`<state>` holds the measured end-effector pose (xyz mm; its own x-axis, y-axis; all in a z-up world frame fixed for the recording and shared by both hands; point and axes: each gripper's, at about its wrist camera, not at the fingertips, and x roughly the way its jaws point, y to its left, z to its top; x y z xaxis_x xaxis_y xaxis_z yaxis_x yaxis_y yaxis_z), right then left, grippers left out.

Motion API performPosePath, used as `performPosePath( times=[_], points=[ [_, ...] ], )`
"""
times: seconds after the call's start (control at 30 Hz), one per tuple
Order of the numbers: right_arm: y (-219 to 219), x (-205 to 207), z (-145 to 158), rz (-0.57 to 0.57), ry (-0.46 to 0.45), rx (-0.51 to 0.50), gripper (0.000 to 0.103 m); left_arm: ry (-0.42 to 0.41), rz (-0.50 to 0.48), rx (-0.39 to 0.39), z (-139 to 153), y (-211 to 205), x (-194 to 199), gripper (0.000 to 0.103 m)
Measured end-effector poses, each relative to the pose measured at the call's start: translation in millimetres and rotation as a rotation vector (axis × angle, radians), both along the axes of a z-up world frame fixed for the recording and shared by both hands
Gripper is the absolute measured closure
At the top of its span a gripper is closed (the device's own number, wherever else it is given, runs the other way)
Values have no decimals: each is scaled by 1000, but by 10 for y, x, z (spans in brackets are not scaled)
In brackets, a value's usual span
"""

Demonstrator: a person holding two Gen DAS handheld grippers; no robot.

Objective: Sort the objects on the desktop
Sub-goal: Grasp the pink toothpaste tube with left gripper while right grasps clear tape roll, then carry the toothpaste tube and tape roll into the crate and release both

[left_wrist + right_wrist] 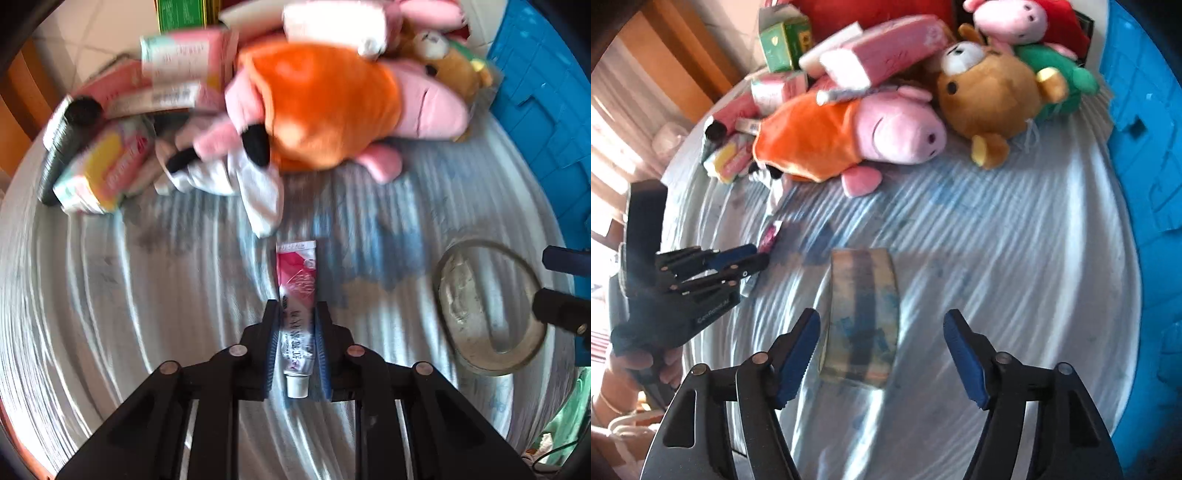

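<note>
The tube point(297, 314), pink at its crimped end and white toward the cap, sits in the lower middle of the left wrist view, lengthwise between the left gripper point(295, 314), whose blue-padded fingers point(271, 354) are closed against both its sides; the white cap points back toward the camera and the crimped end sticks out past the fingertips. In the right wrist view the same gripper point(757, 260) shows at the left edge, with the tube point(771, 236) visible only as a blurred pink tip beyond it. Under it all lies a pale, streaked cloth point(147, 295), blurred by motion. To the right of the tube in the left view is a clear tape roll point(487, 306), seen ring-on. In the right view the roll point(862, 317) lies in the lower middle, between the spread fingers of the right gripper point(881, 321), which stand wide apart and touch nothing; its left pad point(798, 354) is just beside the roll. Further up, a heap fills the top of both views: a pink pig toy in an orange dress point(325, 103), a brown bear point(990, 96), a second pig point(1008, 18) and a green toy point(1060, 74) behind it, and to the left pink boxes point(184, 59), a green box point(783, 40) and a yellow and pink pack point(107, 166). A blue bin point(546, 110) curves down the right edge of both views; its inside cannot be seen.
</note>
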<state>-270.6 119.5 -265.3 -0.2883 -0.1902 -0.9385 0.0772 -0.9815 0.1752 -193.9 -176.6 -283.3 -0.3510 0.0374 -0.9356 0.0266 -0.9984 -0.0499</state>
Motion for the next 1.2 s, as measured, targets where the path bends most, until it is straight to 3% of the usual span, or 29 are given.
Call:
performPosePath(
  times=[0.1, 0.13, 0.2, 0.3, 0.5, 0.57, 0.7, 1.2],
  points=[
    [-73, -120, -261, -17, -44, 25, 36, 12, -24, -31, -6, 41, -15, 84],
    [-64, -144, -337, -25, -56, 17, 59, 12, -23, -23, -1, 39, -10, 85],
    [-35, -140, -339, -47, -57, 30, 70, 32, -21, -15, 60, 37, 30, 85],
    [-17, -109, -204, -55, -2, 14, 71, 87, -26, -34, 234, 48, 113, 85],
    [34, 61, 341, -69, 145, 31, 71, 187, -26, -36, 696, 34, 195, 85],
    [79, 152, 563, -92, 201, 30, 71, 221, -38, -52, 887, 210, 413, 85],
    [178, 371, 998, -141, 310, 42, 72, 289, -80, -48, 1075, 563, 317, 85],
    [1021, 1778, 2721, -451, 703, 145, 72, 611, -371, 64, 2565, 1966, 561, 85]
  ],
)
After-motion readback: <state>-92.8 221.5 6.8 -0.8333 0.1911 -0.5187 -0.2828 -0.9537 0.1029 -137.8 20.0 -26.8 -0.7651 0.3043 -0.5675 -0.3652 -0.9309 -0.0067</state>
